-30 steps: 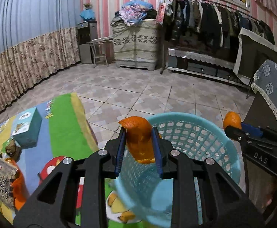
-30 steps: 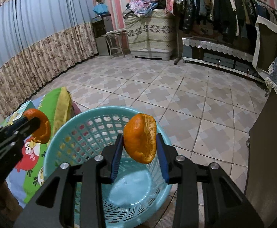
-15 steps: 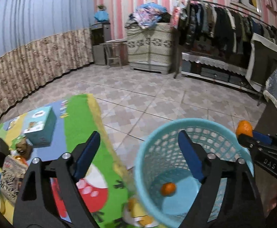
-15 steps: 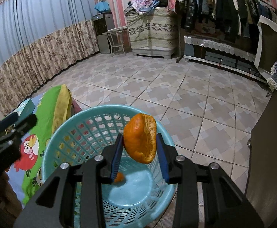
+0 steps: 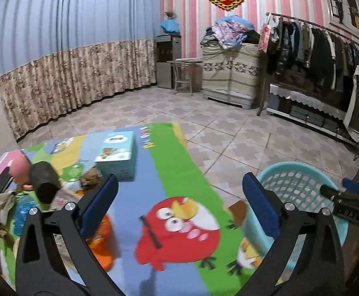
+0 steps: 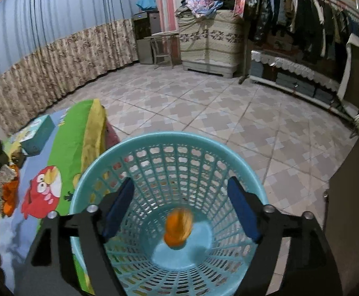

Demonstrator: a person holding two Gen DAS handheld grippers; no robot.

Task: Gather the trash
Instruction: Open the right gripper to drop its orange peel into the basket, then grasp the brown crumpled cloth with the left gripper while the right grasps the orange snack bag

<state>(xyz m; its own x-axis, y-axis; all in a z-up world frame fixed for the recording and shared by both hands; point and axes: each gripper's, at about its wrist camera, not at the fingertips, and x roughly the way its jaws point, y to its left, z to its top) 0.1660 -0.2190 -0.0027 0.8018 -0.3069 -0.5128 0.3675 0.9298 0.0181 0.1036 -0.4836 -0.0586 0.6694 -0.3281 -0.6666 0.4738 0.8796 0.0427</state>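
At nine o'clock of the right wrist view, crumpled orange peels (image 6: 9, 194) lay on the soft cartoon mat (image 6: 63, 148). The left gripper (image 5: 179, 197) hung empty above it, jaws opening wide. The right gripper (image 6: 179, 204) was opening too, letting a peel piece (image 6: 178, 229) drop inside the round plastic lattice basket (image 6: 169, 138).

The peel (image 6: 178, 229) in the basket (image 6: 154, 140) is a motion-blurred orange smear, so can't tell its shape. The basket's near rim gets cut off by the bottom edge in the right view. The clutter (image 5: 4, 212) at the mat's (image 5: 174, 162) left edge is too smeared to identify, partly behind the left tool (image 5: 179, 197).
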